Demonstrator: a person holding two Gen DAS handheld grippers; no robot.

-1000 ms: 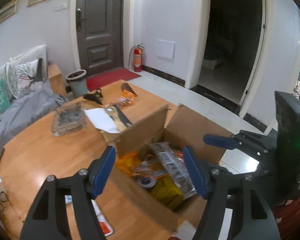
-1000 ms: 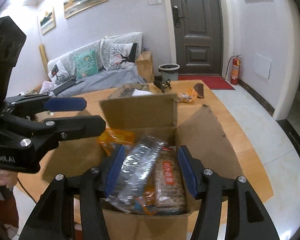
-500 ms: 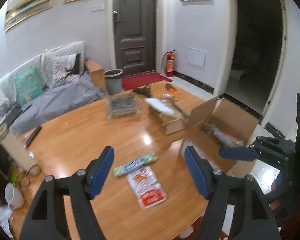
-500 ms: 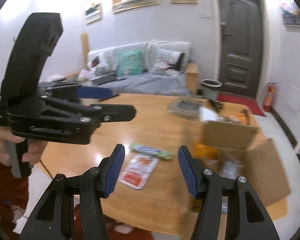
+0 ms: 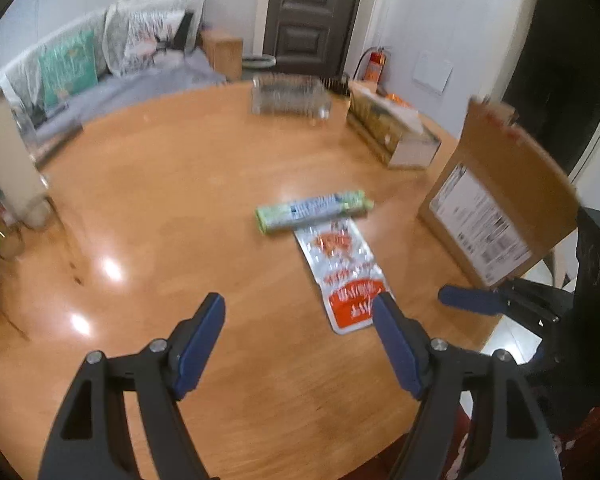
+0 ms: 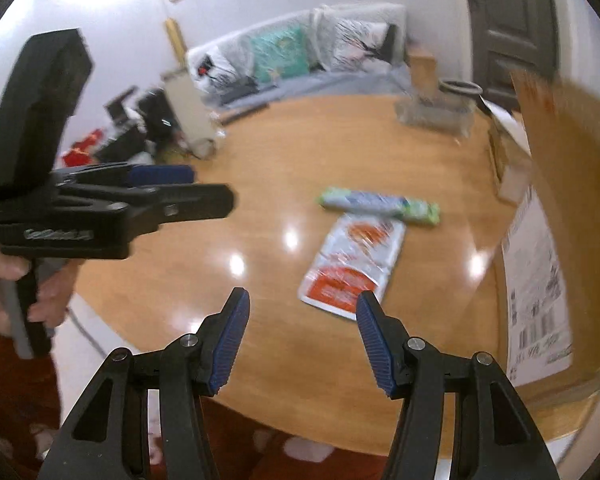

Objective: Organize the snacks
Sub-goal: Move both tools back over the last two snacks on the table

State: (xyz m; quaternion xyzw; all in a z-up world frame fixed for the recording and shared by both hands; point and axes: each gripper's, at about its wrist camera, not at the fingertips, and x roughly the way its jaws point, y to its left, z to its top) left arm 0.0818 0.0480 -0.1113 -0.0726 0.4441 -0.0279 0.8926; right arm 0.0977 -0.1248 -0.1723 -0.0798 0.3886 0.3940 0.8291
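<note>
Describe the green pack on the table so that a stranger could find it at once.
Look at the round wooden table and find the cardboard box standing at its edge. Beside the box lie two snacks, touching. The green pack is the long, narrow one with green ends and a blue middle; the pouch is flat, silver and orange-red.

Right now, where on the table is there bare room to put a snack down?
The widest bare wood runs left of the green packet and the red pouch, out to the table edge, and in front of the left tongs. It is crowded at the far right: wire basket, small box and cardboard box.
</note>
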